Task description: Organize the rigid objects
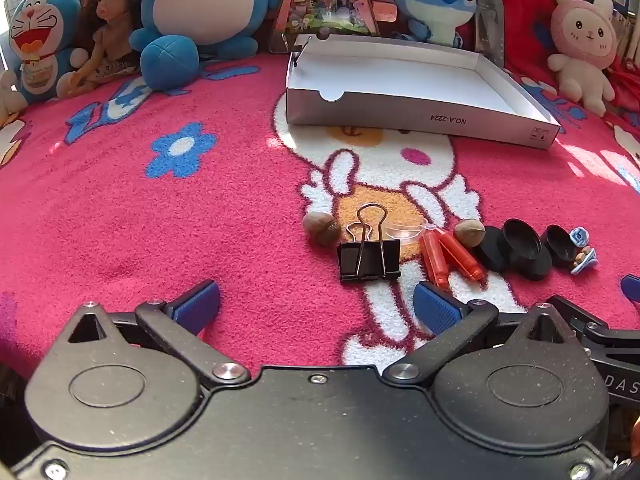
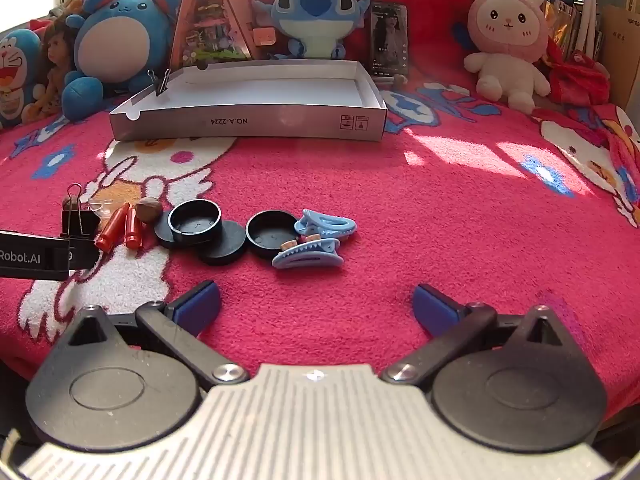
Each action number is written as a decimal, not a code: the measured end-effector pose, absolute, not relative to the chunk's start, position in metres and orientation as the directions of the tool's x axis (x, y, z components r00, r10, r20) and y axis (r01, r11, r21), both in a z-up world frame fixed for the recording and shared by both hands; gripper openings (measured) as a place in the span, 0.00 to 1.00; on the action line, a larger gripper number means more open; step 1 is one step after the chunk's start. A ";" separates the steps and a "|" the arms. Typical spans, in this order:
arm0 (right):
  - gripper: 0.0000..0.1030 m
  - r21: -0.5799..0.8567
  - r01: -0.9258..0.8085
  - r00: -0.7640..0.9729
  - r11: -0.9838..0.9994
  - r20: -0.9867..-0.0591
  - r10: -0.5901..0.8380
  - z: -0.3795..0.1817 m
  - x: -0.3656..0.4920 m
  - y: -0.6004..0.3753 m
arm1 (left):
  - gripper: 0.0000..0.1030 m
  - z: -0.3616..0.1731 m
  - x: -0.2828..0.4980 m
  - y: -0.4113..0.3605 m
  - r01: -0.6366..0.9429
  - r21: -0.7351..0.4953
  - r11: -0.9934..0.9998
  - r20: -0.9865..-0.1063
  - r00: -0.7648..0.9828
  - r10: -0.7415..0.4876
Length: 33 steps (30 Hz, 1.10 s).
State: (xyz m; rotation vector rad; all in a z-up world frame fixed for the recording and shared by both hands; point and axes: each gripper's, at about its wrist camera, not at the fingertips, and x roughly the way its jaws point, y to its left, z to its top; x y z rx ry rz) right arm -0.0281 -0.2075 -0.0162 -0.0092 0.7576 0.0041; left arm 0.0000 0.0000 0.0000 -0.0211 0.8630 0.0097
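Observation:
A row of small items lies on the pink blanket: a black binder clip (image 1: pixel 369 258), two brown nuts (image 1: pixel 319 229), a clear plastic dish (image 1: pixel 405 230), two red tubes (image 1: pixel 452 258), several black round lids (image 2: pixel 200 226) and two blue hair clips (image 2: pixel 316 244). Behind them sits a shallow white cardboard box (image 2: pixel 256 122), with a small binder clip (image 2: pixel 162 82) on its left rim. My left gripper (image 1: pixel 316 306) hovers open just short of the binder clip, with nothing between its fingers. My right gripper (image 2: pixel 316 306) stands open near the hair clips, also holding nothing.
Plush toys (image 2: pixel 316 16), a doll (image 1: pixel 106 36) and a triangular picture frame (image 2: pixel 212 16) line the back. A phone (image 2: pixel 389 38) leans behind the box, and a pink rabbit plush (image 2: pixel 506 40) sits at right. Bare blanket (image 2: pixel 460 208) stretches to the right of the items.

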 end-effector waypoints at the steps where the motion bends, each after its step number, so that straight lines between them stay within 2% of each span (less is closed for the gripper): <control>1: 1.00 -0.006 -0.008 0.722 1.000 -0.692 0.001 -0.016 -0.028 -0.207 | 1.00 0.000 0.000 0.000 -0.017 -0.012 1.000 -0.759 0.651 0.002; 33: 1.00 -0.004 -0.005 0.711 1.000 -0.703 0.001 -0.016 -0.026 -0.206 | 1.00 0.000 0.000 0.000 -0.017 -0.008 1.000 -0.760 0.650 0.005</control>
